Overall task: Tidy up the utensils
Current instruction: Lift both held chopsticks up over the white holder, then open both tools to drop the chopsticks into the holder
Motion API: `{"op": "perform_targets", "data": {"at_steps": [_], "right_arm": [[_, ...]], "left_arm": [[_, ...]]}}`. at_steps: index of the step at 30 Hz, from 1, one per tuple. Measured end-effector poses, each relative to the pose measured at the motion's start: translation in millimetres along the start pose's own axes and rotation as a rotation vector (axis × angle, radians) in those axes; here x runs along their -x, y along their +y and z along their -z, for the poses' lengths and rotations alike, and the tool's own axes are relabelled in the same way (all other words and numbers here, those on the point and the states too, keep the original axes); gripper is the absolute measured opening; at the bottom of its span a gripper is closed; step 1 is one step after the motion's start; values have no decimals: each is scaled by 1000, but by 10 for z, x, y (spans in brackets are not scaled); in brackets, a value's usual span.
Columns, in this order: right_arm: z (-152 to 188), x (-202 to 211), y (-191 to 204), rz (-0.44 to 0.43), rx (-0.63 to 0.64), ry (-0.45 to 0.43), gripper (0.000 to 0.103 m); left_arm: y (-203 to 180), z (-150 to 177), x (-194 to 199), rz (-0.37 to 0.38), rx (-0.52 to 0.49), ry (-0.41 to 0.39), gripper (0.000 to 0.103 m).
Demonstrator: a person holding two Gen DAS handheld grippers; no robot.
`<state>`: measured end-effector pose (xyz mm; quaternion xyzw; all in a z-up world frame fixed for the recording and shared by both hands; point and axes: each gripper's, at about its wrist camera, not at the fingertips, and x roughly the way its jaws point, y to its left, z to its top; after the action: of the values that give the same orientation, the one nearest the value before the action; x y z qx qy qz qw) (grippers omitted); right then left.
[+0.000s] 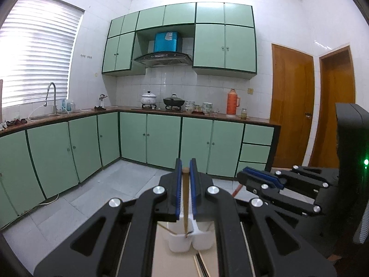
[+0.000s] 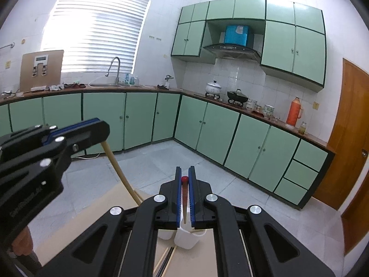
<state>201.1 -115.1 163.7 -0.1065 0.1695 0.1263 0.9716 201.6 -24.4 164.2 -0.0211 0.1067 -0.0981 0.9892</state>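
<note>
- Tongs, left [image 1: 185, 180]: clamped on a plain wooden chopstick [image 1: 185, 198], blue pads pressed to its upper part, top end poking just above the pad tips.
- Lower end of that chopstick down inside the left-hand cup of a white twin-cup holder [image 1: 189, 240], directly below the left tongs.
- Thin sticks [image 1: 171, 230] leaning inside the same cup, beside the held chopstick; exact number impossible to tell.
- Holder standing on a pale bench [image 1: 161, 249], with loose chopsticks [image 1: 200, 263] lying flat on the bench nearer the camera than the holder.
- Tongs, right [image 2: 184, 184]: closed on a red-tipped chopstick [image 2: 184, 196], red knob at the very top between the pads, shaft tapering pale toward the bottom.
- Bottom of the red-tipped chopstick reaching into the holder [image 2: 186, 239] straight beneath the right tongs; second cup partly hidden to the left behind the tongs' frame.
- More loose chopsticks [image 2: 167, 259] on the bench [image 2: 207, 249], below and slightly left of the holder in the right wrist view.
- From the right wrist view, left tongs [image 2: 92, 127] up and to the left, with the plain chopstick [image 2: 120, 168] slanting down from them toward the holder.
- From the left wrist view, right tongs [image 1: 260, 177] off to the right and a little farther forward, a short reddish length of chopstick [image 1: 237, 189] showing below them.
- Both pairs of tongs near each other, above the same holder, not touching.
- Beyond the tongs: green cabinets [image 1: 161, 136], a sink with tall tap [image 1: 52, 99], pots on a stove [image 1: 161, 102], an orange flask [image 1: 232, 102], brown doors [image 1: 290, 103].
</note>
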Motion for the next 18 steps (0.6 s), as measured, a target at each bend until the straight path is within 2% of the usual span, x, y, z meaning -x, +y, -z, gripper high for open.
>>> {"op": "perform_targets", "data": {"at_steps": [10, 18], "right_arm": [[186, -685, -191, 10, -47, 101, 6], [458, -1032, -250, -4, -76, 175, 6]], "left_arm": [[127, 88, -757, -15, 41, 2, 6], [227, 393, -1223, -25, 57, 97, 6]]}}
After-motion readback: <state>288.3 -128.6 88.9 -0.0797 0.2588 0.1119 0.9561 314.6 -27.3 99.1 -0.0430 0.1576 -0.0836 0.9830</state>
